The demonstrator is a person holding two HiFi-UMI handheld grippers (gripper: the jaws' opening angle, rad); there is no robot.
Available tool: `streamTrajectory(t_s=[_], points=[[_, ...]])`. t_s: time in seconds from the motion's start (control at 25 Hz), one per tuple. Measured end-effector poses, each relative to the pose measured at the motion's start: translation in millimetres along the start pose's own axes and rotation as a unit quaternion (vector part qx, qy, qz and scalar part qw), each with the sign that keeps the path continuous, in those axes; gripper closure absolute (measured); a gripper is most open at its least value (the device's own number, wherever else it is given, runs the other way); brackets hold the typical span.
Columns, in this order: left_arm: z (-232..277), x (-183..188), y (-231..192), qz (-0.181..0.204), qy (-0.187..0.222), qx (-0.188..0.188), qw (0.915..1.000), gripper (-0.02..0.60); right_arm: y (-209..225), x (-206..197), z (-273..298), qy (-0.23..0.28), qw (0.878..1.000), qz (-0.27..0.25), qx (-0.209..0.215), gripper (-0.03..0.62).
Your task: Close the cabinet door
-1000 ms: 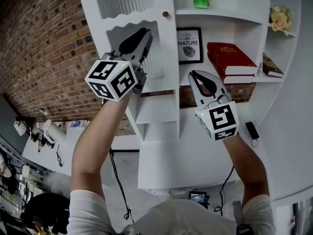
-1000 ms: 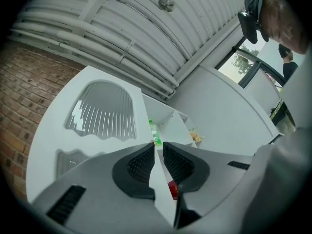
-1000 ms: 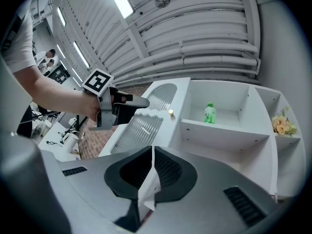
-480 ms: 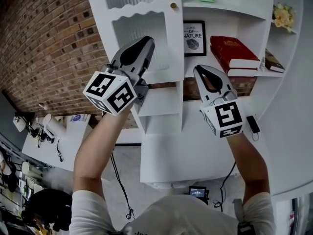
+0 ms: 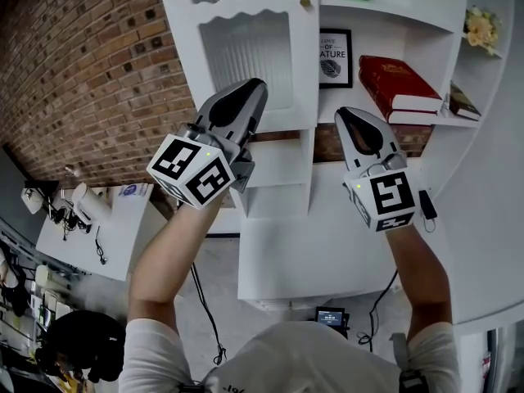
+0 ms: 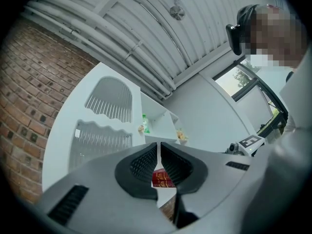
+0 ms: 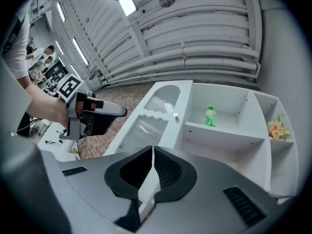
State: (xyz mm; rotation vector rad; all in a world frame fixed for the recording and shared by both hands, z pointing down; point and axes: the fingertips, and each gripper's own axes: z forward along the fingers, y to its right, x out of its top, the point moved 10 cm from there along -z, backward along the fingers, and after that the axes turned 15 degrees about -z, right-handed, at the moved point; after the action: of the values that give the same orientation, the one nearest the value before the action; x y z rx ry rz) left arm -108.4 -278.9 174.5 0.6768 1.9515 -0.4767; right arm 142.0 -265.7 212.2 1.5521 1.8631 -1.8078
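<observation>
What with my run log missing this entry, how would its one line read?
cabinet door: looks ajar | left hand-held gripper: shut, empty, at door's lower rail, contact unclear | right hand-held gripper: shut, empty, off door

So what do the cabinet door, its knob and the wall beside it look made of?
Cabinet door: smooth white-painted wood or board; its panels look like ribbed frosted glass or plastic, by the vertical ridges. Knob: shiny gold, probably metal. Wall: rough red-brown brick with mortar lines.
</observation>
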Motion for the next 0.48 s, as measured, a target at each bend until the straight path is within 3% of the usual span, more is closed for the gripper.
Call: streamTrajectory(t_s=[0.48], points=[[-24.1,-16.4,1.1,-0.002,-0.018,0.004,0.9998,0.551,-11.8,1.5,-5.9,-0.011,1.0,0.004,-0.002,0.563]])
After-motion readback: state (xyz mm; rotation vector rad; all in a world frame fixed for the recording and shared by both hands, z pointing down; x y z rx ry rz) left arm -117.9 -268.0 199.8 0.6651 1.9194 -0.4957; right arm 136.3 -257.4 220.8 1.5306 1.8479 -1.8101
